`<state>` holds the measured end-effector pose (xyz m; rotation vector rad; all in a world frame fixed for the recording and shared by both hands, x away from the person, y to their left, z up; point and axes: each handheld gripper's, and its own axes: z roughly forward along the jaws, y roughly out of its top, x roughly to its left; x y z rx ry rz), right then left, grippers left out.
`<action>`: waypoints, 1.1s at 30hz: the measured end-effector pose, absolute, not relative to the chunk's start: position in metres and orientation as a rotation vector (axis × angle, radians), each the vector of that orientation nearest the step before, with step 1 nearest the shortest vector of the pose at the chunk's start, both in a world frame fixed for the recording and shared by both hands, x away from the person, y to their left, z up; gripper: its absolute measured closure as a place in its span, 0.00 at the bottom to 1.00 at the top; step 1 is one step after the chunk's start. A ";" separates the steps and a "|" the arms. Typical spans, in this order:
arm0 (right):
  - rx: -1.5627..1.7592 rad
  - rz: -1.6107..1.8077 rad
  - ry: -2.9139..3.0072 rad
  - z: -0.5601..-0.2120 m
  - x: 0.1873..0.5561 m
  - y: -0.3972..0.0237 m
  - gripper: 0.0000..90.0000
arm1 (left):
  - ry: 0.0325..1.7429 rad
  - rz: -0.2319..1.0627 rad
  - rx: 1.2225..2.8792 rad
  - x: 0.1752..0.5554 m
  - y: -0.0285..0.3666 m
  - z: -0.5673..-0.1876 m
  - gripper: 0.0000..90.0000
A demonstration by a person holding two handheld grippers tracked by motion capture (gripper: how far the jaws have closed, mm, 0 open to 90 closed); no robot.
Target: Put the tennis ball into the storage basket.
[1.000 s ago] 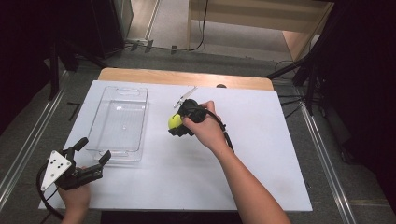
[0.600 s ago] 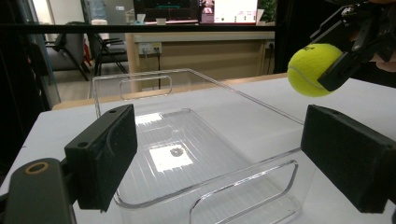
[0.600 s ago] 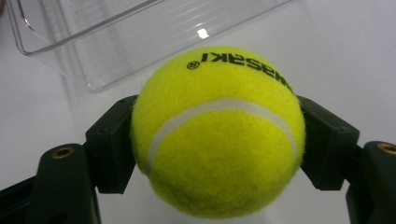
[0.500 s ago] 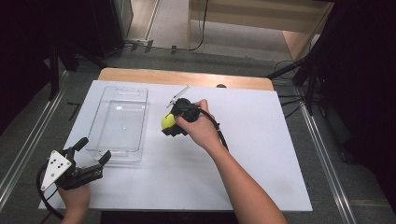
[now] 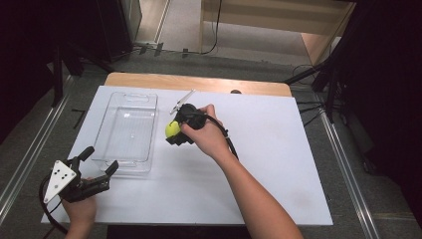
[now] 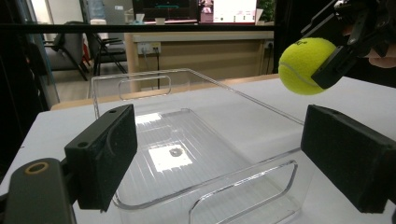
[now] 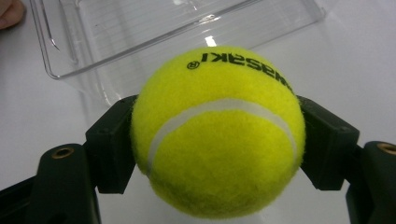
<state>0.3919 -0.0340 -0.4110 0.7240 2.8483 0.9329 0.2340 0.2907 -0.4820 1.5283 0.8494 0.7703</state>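
Here the right gripper (image 5: 175,130) has its two black jaws closed on a yellow tennis ball (image 5: 171,129), one pad pressed against each side of it. In the right gripper view the ball (image 7: 218,130) sits squarely between the jaws, white seam curving across its front and black lettering on its upper part. Just beyond the ball in that view lies the clear plastic tray (image 7: 154,28), empty, with the white tabletop (image 7: 355,70) around it.

From the high view, the ball is held just off the tray's (image 5: 105,130) right-hand long wall, above the white tabletop (image 5: 278,164); whether it is already over the rim I cannot tell. The right hand (image 5: 208,137) wraps the gripper body, and a black cable (image 5: 230,144) trails back along the forearm.

The left gripper (image 5: 95,163) is held at the near left corner of the table, just short of the tray's near end, its jaws spread wide with nothing between them. A grey three-cornered plate (image 5: 58,178) sits on top of it. In the left gripper view the tray (image 6: 196,140) lies between and beyond the parted jaws, and the ball (image 6: 304,65) hangs at the upper right, clamped by the other gripper (image 6: 343,51), above the tray's far side wall.
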 end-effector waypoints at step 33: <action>0.630 0.935 2.876 -0.396 0.391 0.000 0.26 | 0.849 0.765 1.528 0.234 0.291 -0.482 0.13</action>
